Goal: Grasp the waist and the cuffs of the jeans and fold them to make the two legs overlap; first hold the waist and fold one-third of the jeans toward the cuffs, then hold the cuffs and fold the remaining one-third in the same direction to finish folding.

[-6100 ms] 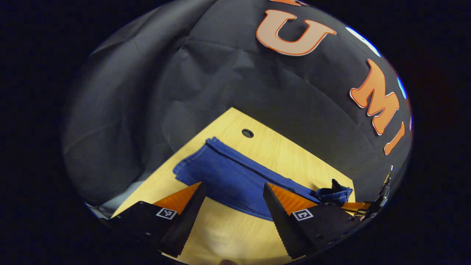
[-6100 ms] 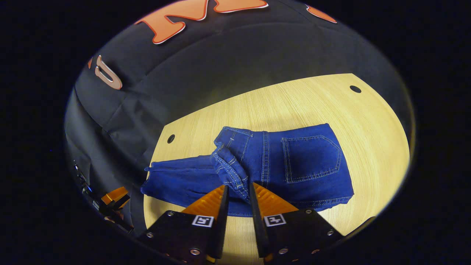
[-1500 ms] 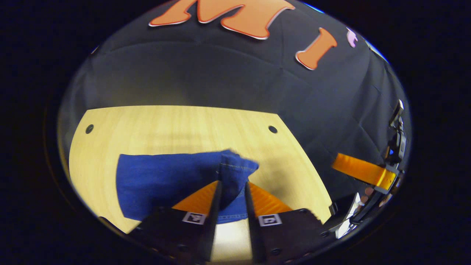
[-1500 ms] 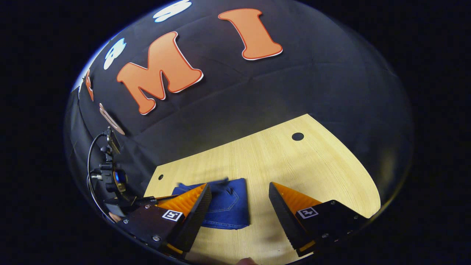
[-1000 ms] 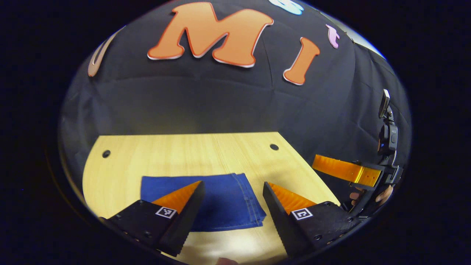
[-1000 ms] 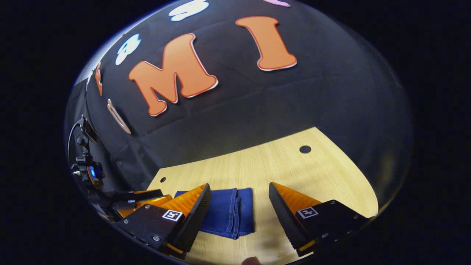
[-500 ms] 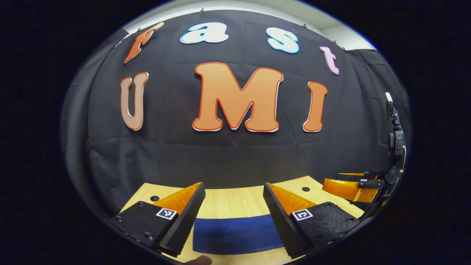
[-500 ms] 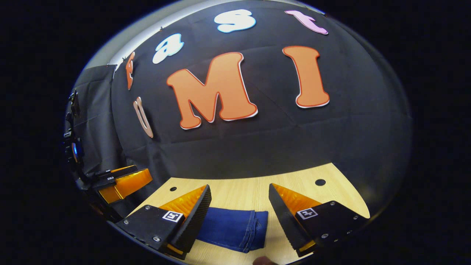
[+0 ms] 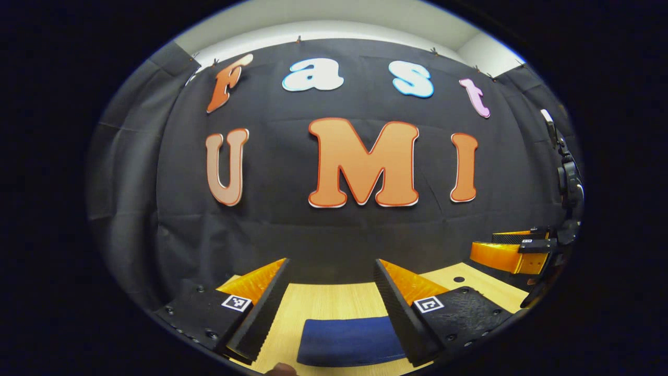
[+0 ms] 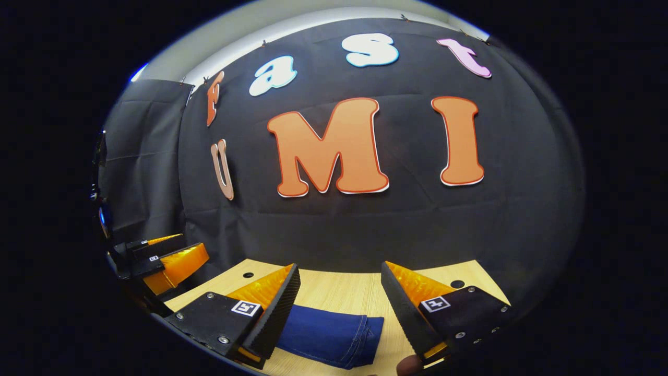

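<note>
A: Pale wood grain runs across the counter, which takes up the bottom of both views under the black cloth wall. A small round hole sits in it at the lower right of the left gripper view, and two more holes show in the right gripper view, one lower left and one lower right.

B: And the jeans?

A: The jeans lie on the counter as a compact blue block, flat and folded. In the left gripper view they sit at the bottom centre, seen between the two fingers. In the right gripper view the jeans sit at the bottom, left of centre, with a rounded folded edge and a line of stitching on their right side.

B: What about the fingers?

A: The left gripper has its fingers spread wide, holding nothing, above the jeans and clear of them. The right gripper is the same: fingers spread apart, nothing between them, the cloth lying below.

B: Does either one see the other?

A: Yes. The right gripper shows at the right edge of the left gripper view, and the left gripper at the lower left of the right gripper view.

B: Anything smaller?

A: A fingertip peeks in at the very bottom of the right gripper view.
</note>
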Demonstrator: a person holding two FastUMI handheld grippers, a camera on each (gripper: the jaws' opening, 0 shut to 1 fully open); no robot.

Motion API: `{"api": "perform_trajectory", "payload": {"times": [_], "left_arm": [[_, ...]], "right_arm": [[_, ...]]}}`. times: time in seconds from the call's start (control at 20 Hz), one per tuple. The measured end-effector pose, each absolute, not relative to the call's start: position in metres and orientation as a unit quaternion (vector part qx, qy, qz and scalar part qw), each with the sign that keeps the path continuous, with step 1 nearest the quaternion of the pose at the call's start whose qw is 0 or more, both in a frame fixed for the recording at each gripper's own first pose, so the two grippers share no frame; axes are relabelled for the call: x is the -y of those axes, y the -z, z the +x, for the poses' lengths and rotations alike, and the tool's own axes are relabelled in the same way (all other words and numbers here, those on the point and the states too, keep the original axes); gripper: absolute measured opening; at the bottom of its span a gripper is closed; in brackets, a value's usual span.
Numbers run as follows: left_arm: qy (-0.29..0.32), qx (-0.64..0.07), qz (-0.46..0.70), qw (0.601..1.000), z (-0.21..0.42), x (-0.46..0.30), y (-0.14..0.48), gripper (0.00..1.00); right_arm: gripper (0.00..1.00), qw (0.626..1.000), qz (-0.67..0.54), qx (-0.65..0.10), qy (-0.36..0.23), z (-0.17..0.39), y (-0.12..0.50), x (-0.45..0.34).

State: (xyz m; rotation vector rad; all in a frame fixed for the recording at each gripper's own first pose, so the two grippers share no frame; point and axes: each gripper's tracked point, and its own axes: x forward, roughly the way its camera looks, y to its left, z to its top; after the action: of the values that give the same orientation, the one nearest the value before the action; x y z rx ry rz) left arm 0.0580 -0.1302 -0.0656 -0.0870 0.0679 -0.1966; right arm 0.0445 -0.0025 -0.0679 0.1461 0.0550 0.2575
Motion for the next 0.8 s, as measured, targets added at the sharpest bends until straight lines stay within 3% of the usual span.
{"api": "perform_trajectory", "payload": {"times": [0.1, 0.15, 0.8], "left_arm": [[0.093, -0.033, -0.045, 0.994, 0.052, 0.127, 0.069, 0.96], [0.091, -0.028, -0.047, 0.994, 0.049, 0.126, 0.068, 0.97], [0.085, 0.003, -0.064, 0.994, 0.025, 0.121, 0.064, 0.95]], "right_arm": [[1.00, 0.990, 0.069, -0.004, -0.122, 0.041, 0.061, 0.002], [0.95, 0.990, 0.068, 0.006, -0.126, 0.038, 0.058, -0.001], [0.95, 0.984, 0.087, 0.018, -0.154, 0.013, 0.061, -0.010]]}}
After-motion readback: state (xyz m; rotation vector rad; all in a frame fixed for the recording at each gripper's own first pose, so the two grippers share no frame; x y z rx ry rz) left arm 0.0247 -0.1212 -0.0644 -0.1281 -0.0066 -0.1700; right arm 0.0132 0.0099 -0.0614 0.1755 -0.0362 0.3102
